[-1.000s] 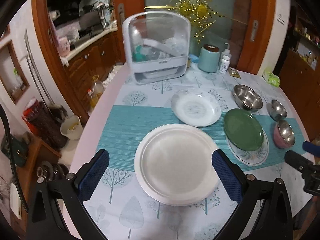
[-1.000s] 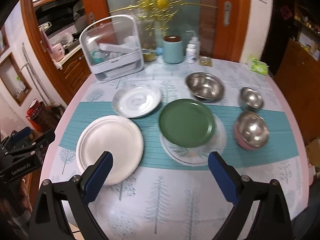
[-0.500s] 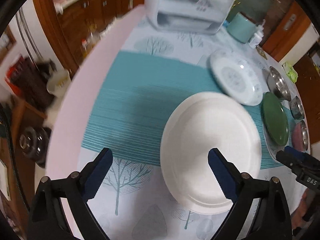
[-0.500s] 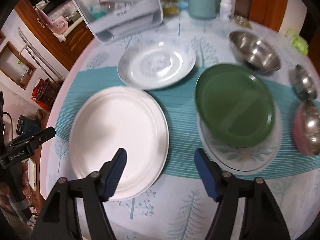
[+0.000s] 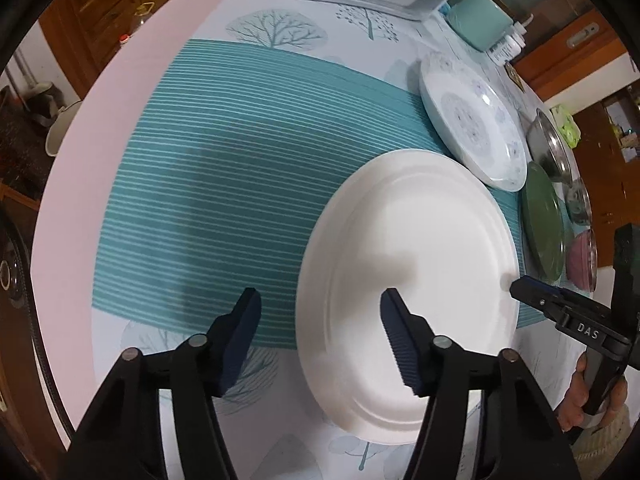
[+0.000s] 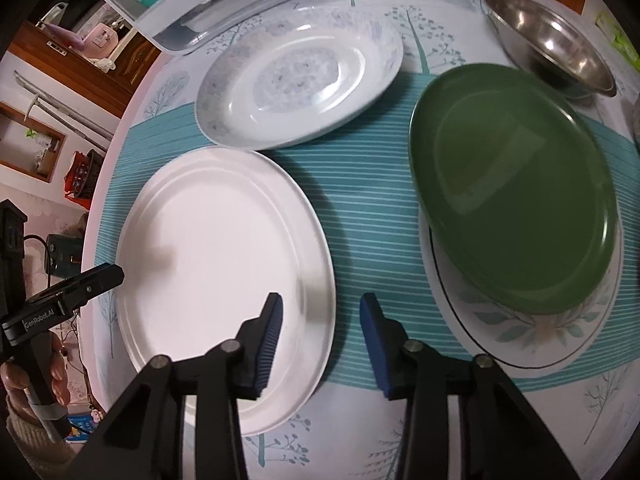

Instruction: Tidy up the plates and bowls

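Observation:
A large plain white plate (image 5: 412, 280) (image 6: 224, 272) lies on the teal runner near the table's front. My left gripper (image 5: 320, 320) is open, its jaws astride the plate's left rim. My right gripper (image 6: 320, 320) is open, its jaws astride the plate's right rim. Each gripper shows in the other's view, the right one (image 5: 532, 292) and the left one (image 6: 96, 280). A pale patterned plate (image 6: 300, 80) (image 5: 472, 120) lies behind. A green plate (image 6: 512, 184) (image 5: 544, 220) sits on a leaf-patterned plate (image 6: 532, 332).
A large steel bowl (image 6: 548, 40) stands at the back right, with a small steel bowl (image 5: 578, 204) and a pink bowl (image 5: 584, 260) beyond the green plate. A white dish rack (image 6: 200, 0) and a teal canister (image 5: 478, 18) stand at the back. The table's pink edge (image 5: 120, 120) runs left.
Both grippers have dropped and closed in on the white plate from either side. Both have narrowed their opening. The plate has not moved.

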`<move>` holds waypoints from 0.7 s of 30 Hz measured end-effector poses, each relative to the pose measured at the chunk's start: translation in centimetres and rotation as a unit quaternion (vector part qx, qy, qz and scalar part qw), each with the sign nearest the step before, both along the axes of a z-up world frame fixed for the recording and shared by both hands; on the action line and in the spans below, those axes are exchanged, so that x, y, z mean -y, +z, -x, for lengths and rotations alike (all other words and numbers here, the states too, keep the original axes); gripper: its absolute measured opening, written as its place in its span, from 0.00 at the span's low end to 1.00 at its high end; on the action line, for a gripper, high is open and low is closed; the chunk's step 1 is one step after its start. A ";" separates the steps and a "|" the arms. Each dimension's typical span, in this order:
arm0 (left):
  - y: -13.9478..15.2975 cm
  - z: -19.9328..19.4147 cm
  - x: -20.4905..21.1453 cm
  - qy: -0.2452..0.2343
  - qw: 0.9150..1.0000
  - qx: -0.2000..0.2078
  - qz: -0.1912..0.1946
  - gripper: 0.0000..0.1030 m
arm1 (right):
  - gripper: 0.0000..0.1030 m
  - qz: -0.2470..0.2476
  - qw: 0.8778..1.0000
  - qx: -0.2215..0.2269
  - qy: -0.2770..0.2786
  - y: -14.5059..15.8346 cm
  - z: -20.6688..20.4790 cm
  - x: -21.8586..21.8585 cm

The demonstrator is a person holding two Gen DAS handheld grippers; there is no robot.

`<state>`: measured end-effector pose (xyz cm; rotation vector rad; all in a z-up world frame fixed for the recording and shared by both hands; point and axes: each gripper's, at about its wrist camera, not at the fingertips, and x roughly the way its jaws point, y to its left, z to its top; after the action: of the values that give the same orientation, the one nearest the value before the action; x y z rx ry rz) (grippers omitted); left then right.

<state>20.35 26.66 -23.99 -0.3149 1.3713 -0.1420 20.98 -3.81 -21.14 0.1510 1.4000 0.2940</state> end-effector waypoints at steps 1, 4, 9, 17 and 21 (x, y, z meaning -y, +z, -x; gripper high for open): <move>-0.1 -0.2 0.2 -0.002 1.000 -0.003 0.001 0.56 | 0.30 -0.002 1.000 -0.003 0.001 -0.2 -0.1 0.0; -0.6 -0.6 0.5 -0.007 1.000 -0.012 0.002 0.48 | 0.27 -0.007 1.000 -0.010 0.003 -0.8 -0.2 0.2; -1.1 -0.7 0.9 -0.017 1.000 -0.027 -0.001 0.31 | 0.19 -0.024 1.000 -0.013 0.004 -0.9 0.0 0.2; -1.1 -0.2 0.4 -0.008 0.999 -0.040 0.006 0.18 | 0.19 -0.034 0.999 -0.012 0.001 -0.9 0.0 0.9; -0.2 0.4 0.9 -0.009 0.999 -0.032 0.004 0.18 | 0.19 -0.034 0.999 -0.009 0.004 -0.3 0.4 1.2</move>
<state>19.96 25.77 -24.16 -0.3169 1.4383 -0.1538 20.59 -4.97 -21.43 0.2051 1.4086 0.3482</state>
